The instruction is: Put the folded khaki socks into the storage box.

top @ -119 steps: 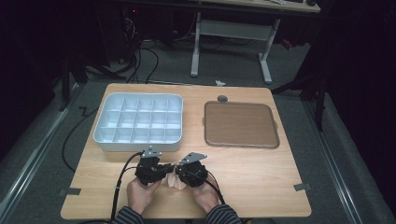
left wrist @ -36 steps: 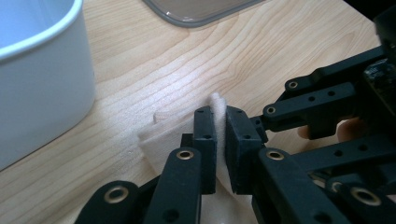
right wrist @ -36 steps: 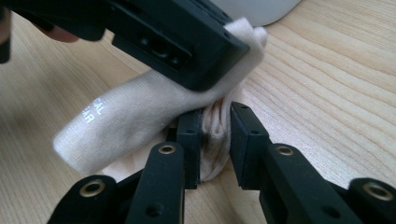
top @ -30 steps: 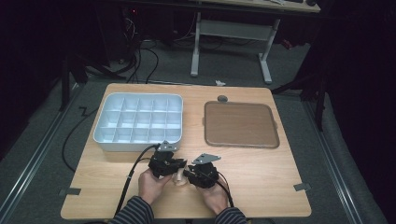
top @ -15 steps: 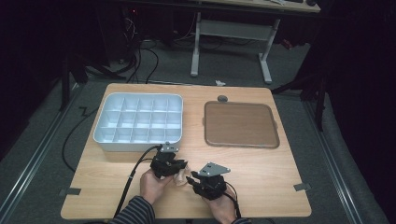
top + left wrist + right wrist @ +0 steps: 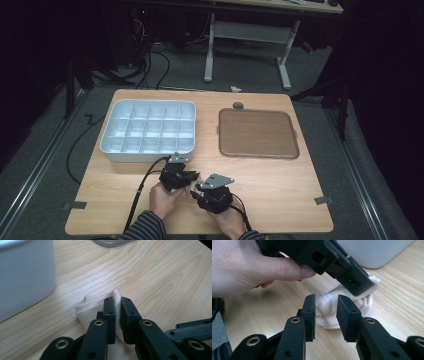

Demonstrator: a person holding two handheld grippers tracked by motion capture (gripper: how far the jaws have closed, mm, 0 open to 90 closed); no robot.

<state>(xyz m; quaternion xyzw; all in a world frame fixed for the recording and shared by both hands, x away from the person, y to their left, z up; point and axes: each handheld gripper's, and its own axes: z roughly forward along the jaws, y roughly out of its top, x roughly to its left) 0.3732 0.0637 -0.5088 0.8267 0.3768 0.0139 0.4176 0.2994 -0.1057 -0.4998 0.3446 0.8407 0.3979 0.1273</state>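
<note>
Your left gripper (image 6: 118, 315) is clamped on a fold of the small cream cloth (image 6: 86, 308), with a ridge of fabric standing up between the two pads. The cloth lies bunched on the wooden table (image 6: 280, 180), near its front edge and just in front of the white compartment tray (image 6: 150, 130); from the high view you see a pale scrap of it between your two hands. In the left gripper view the tray's white wall sits close by at the upper left. Your right gripper (image 6: 325, 315) hangs just short of the cloth with its jaws apart, an open gap between the pads and nothing pressed between them; the cloth (image 6: 329, 307) lies beyond that gap, not inside it. In the right gripper view your left hand (image 6: 249, 267) and its gripper come in from above, pinching the far end of the fabric. The brown tray (image 6: 257, 132) sits on the right side of the table, well apart from both hands.
</note>
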